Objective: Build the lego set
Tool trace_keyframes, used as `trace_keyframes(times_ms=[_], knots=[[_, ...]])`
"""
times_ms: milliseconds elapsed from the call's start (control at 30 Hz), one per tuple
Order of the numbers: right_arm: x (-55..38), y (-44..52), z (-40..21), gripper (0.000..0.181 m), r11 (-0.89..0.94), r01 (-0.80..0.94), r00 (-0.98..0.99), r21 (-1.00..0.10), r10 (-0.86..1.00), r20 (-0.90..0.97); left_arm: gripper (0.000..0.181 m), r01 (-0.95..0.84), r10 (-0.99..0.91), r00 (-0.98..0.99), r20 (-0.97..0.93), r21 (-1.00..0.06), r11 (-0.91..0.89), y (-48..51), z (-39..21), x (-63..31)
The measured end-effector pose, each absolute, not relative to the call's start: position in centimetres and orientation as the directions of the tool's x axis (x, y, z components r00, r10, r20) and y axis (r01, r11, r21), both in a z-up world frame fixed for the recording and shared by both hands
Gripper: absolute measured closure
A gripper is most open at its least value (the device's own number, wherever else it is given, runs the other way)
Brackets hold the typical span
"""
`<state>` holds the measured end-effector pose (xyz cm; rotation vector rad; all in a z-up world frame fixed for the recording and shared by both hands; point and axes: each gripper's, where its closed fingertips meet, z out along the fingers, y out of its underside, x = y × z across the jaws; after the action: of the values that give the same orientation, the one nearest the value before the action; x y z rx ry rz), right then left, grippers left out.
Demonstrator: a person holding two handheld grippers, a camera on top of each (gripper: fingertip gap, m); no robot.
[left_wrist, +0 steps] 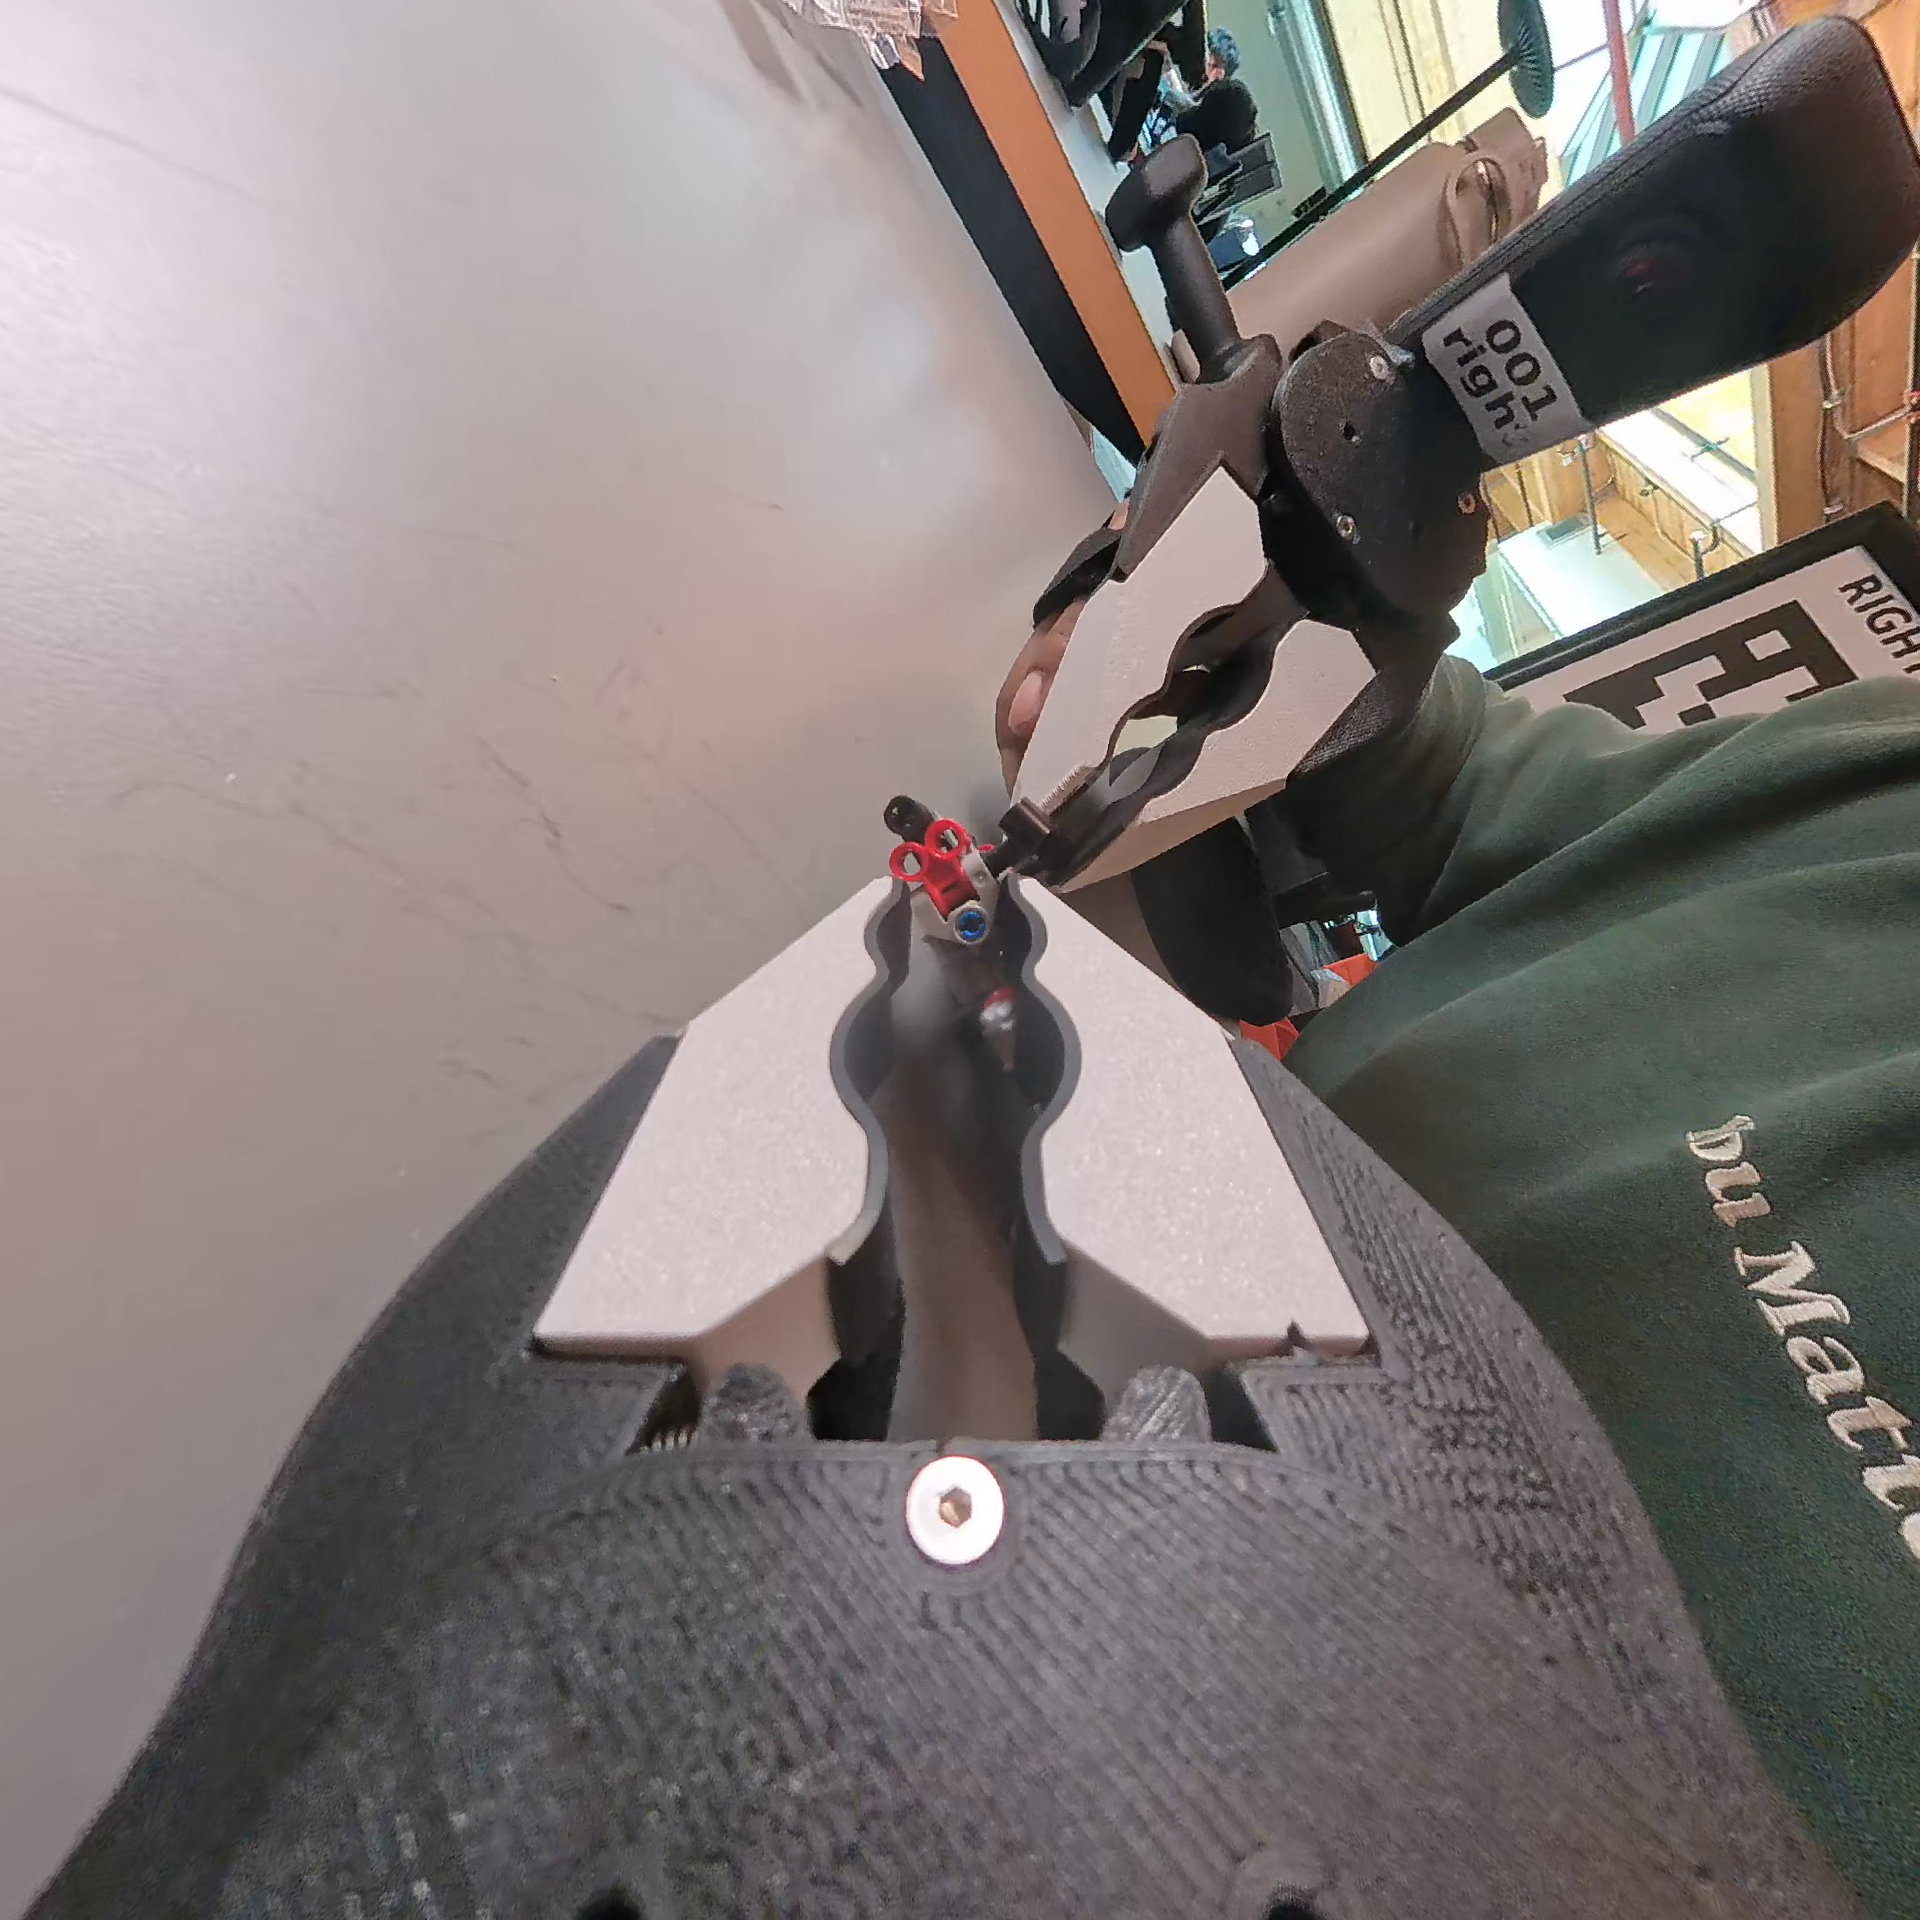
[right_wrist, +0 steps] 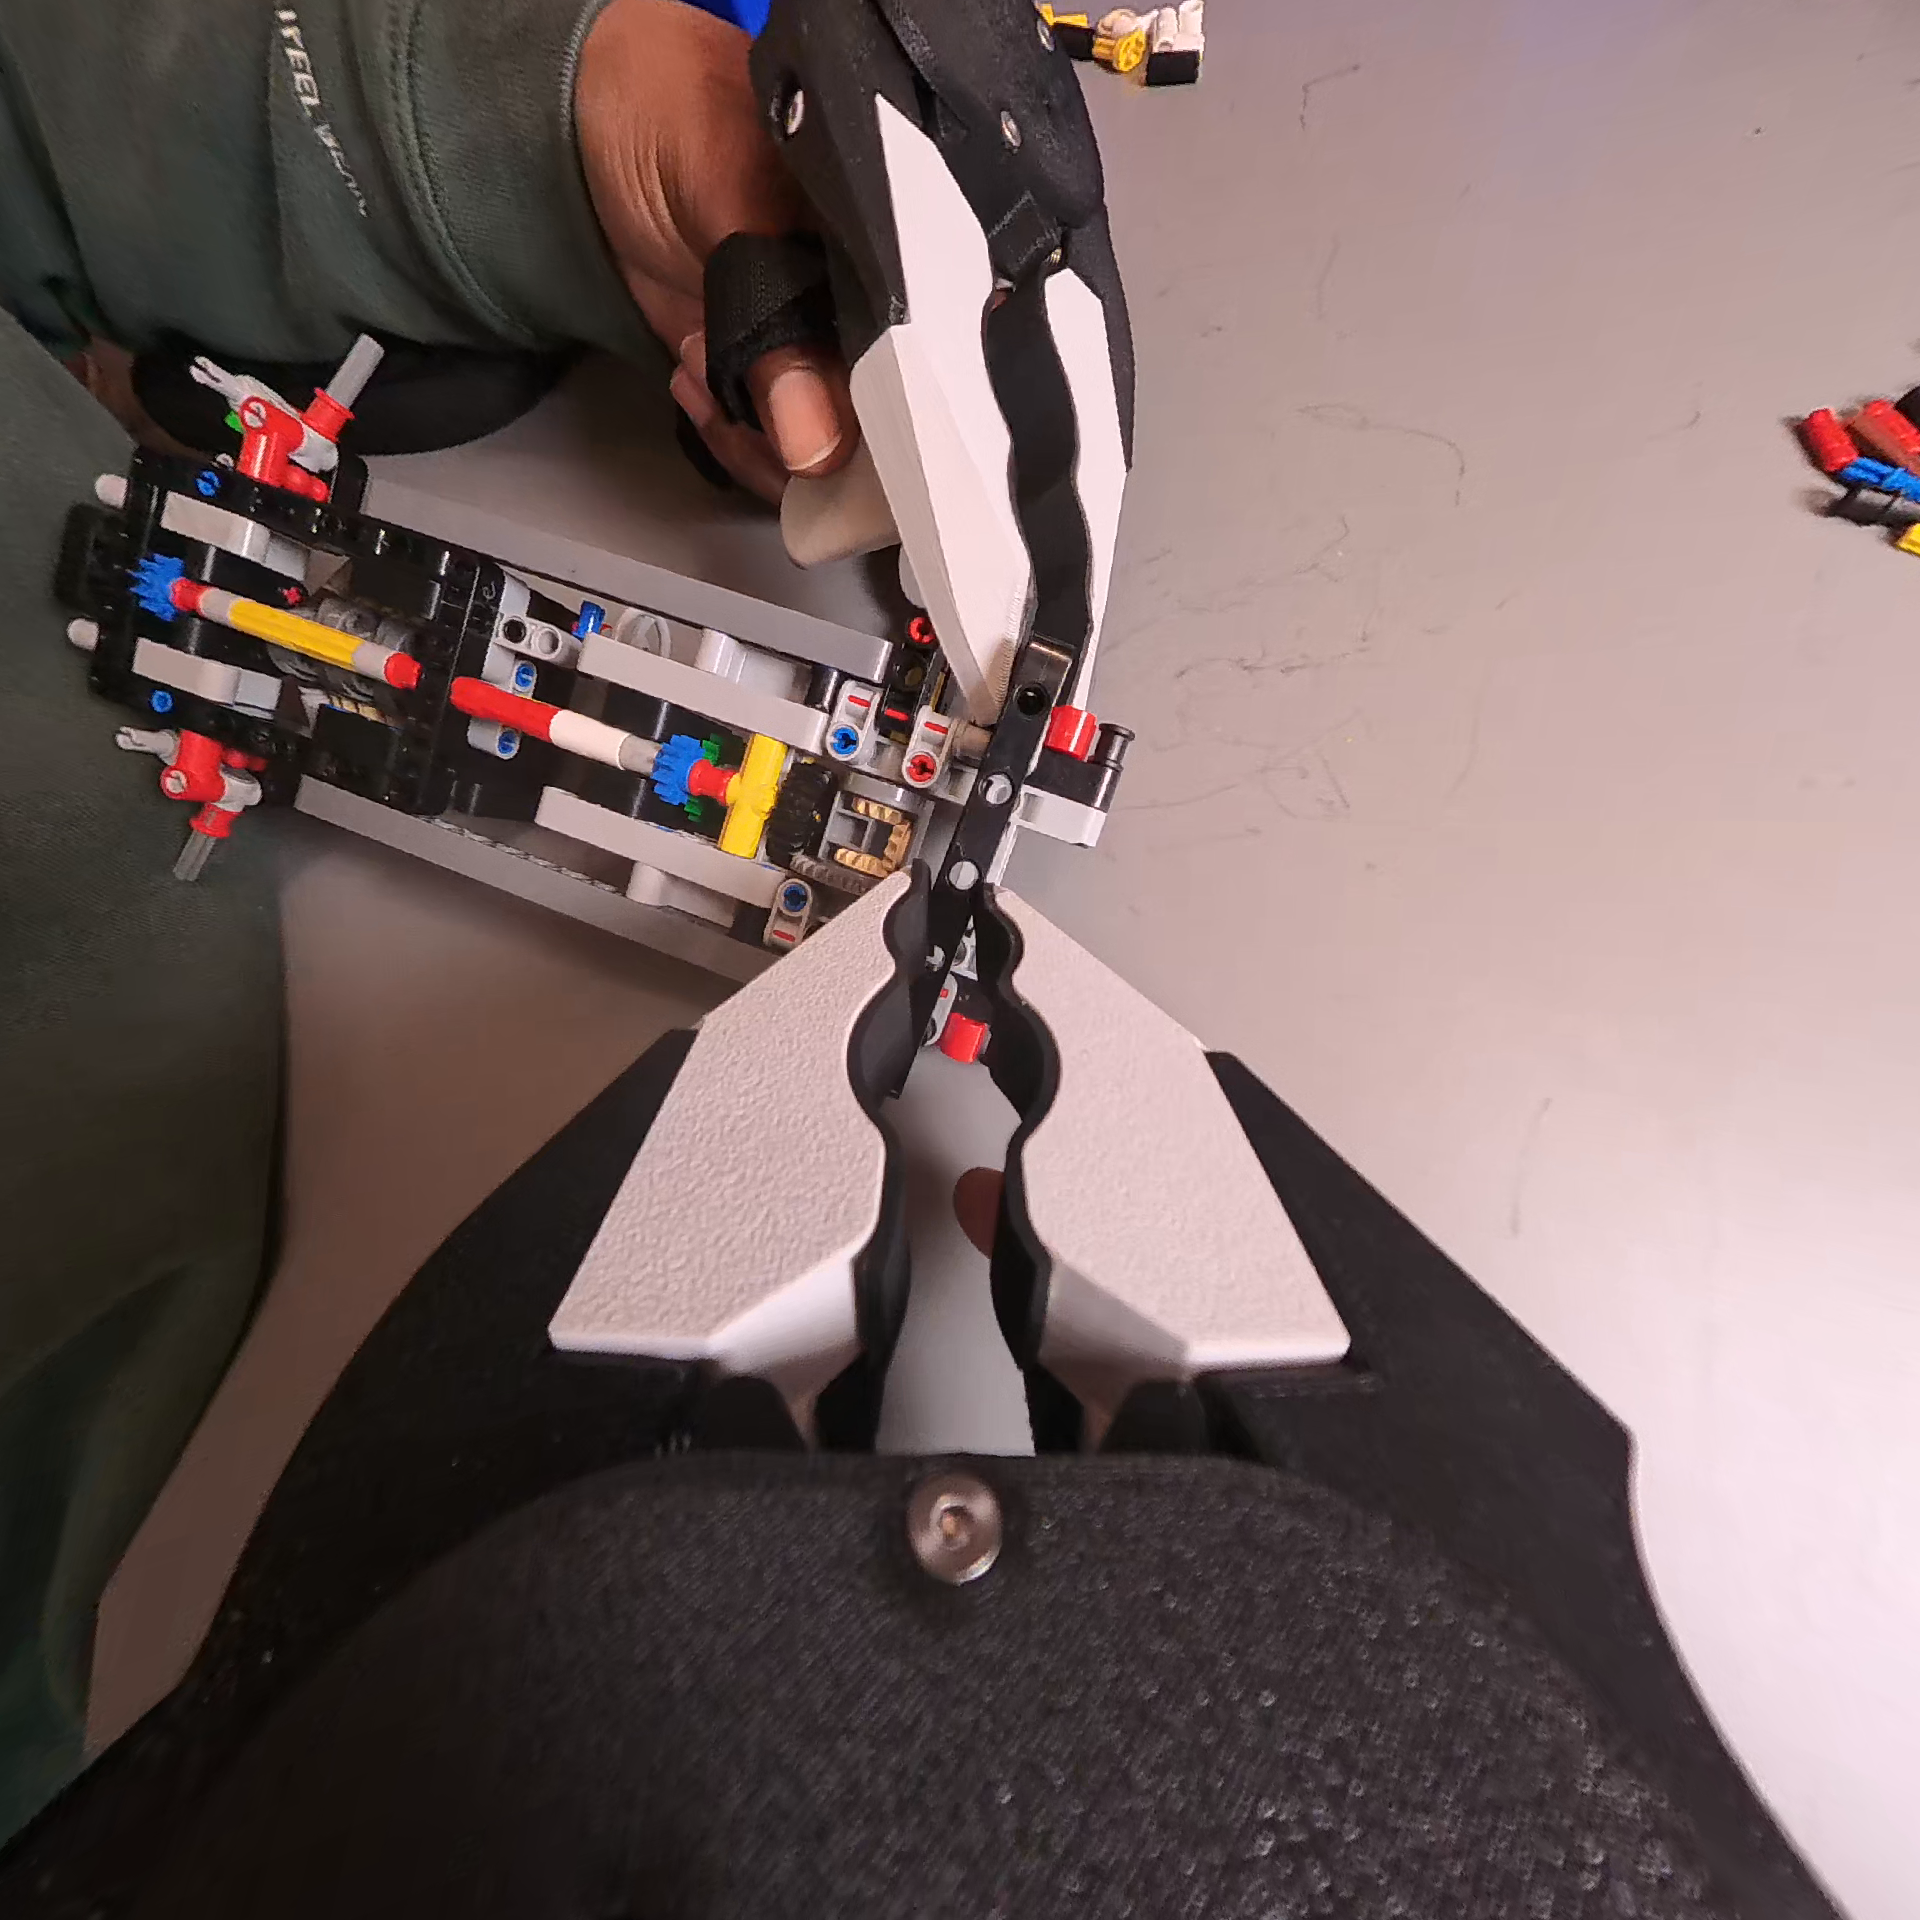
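Lego chassis (right_wrist: 499, 686), a long Technic frame of black and grey beams with yellow and red axles, blue gears and tan gears, lies on the grey table (right_wrist: 1455, 935) close against the person's green sleeve (right_wrist: 208, 156). Judging by that dense gearing and the steering parts at its far end, the core frame looks well along, but no wheels or bodywork are on it, and loose pieces (right_wrist: 1870, 457) lie well apart on the table, so much seems left. At the near end a thin black liftarm (right_wrist: 987, 810) stands across the frame. The right gripper (right_wrist: 951, 935) has its fingers nearly together, pinching the lower end of that liftarm. The left gripper (right_wrist: 1023, 665) comes down from above with its tips closed at the liftarm's upper end, though whether they clamp the liftarm or a part of the chassis there is unclear. From the left wrist, a red connector (left_wrist: 930, 857) sits just past that gripper's narrow gap.
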<state>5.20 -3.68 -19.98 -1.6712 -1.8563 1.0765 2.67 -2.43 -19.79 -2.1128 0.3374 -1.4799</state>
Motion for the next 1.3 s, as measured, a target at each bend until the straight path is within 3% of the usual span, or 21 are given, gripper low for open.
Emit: trace_keyframes(times_ms=[600,933,1167,1300], knots=[[5.1,-4.7,-20.3,0.176,-0.030,0.766,-0.161,-0.642,0.958,-0.236,0.165,0.118,-0.453,0.349,0.821,-0.517,-0.848,-2.5,-19.7,2.7],[4.8,-4.4,-20.3,0.176,-0.083,0.753,-0.046,-0.652,0.983,-0.178,0.165,0.130,-0.449,0.354,0.820,-0.519,-0.845,-2.4,-19.7,2.4],[4.3,-4.4,-20.2,0.177,-0.109,0.741,0.001,-0.662,0.987,-0.162,0.155,0.087,-0.461,0.292,0.838,-0.504,-0.859,-3.3,-19.3,1.8],[4.0,-4.3,-20.2,0.177,-0.091,0.744,0.010,-0.662,0.992,-0.126,0.166,0.081,-0.456,0.315,0.832,-0.502,-0.861,-3.4,-19.7,1.3]])
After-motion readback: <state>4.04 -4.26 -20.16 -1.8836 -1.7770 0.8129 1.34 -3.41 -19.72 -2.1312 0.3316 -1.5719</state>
